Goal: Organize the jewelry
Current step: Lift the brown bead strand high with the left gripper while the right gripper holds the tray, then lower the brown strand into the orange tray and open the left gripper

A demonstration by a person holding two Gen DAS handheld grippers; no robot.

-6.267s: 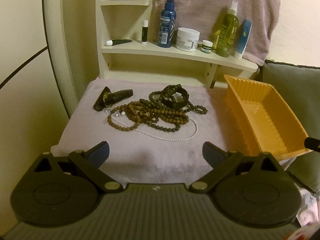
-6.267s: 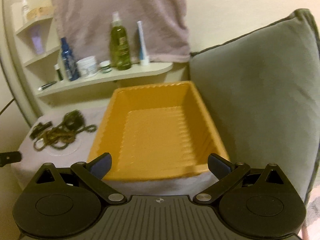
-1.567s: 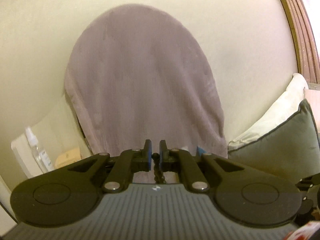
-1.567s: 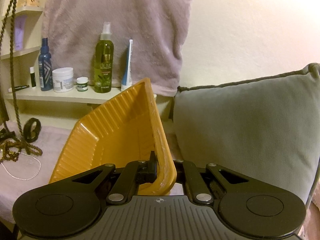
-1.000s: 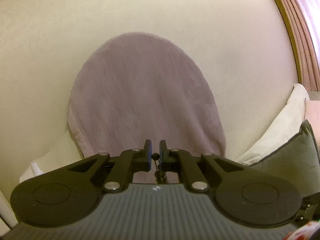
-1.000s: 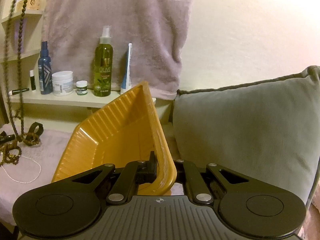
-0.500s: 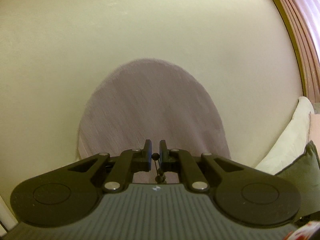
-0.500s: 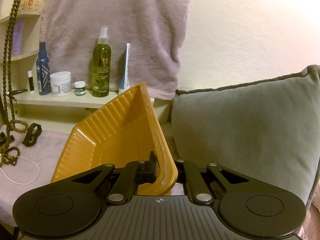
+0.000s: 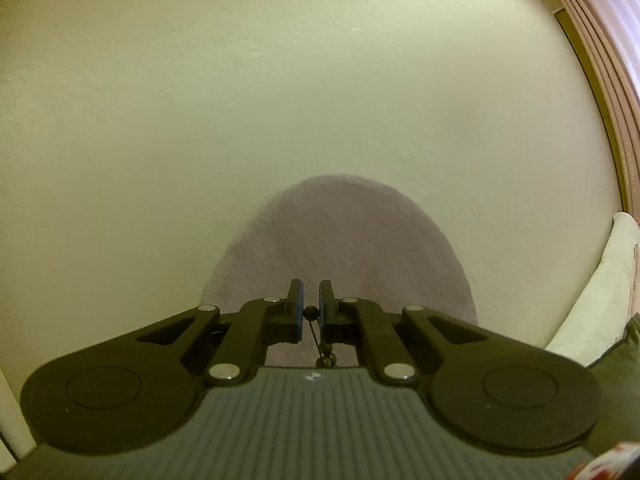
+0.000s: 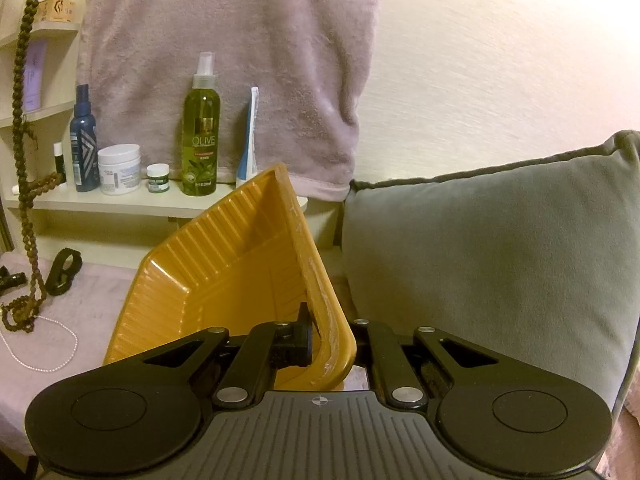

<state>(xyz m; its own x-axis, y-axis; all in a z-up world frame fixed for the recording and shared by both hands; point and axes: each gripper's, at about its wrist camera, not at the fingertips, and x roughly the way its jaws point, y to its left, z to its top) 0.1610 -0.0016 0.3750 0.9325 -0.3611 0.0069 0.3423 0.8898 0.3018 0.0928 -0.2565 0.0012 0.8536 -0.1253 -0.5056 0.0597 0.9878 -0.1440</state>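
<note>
Here, left wrist view: the left gripper (image 9: pixel 311 312) has its jaws drawn narrow, pinching a dark bead of the beaded necklace (image 9: pixel 310 312); a thin cord and a few more beads hang below the pads. Ahead are a pale wall (image 9: pixel 280 100) and the rounded top of a mauve towel (image 9: pixel 340 248). A cream pillow (image 9: pixel 600 292) sits at the right edge.

Right wrist view: the right gripper (image 10: pixel 325 334) is clamped on the near rim of the orange tray (image 10: pixel 224 264), which stands tilted, its far end raised. The necklace hangs as a long strand at the left edge, its lower end bunched on the mauve cloth (image 10: pixel 92 296) next to a pearl strand (image 10: pixel 48 344). A dark bracelet (image 10: pixel 63 270) lies near. Bottles (image 10: pixel 201 136) stand on the shelf (image 10: pixel 120 204). A grey cushion (image 10: pixel 500 260) is just right of the tray.
</note>
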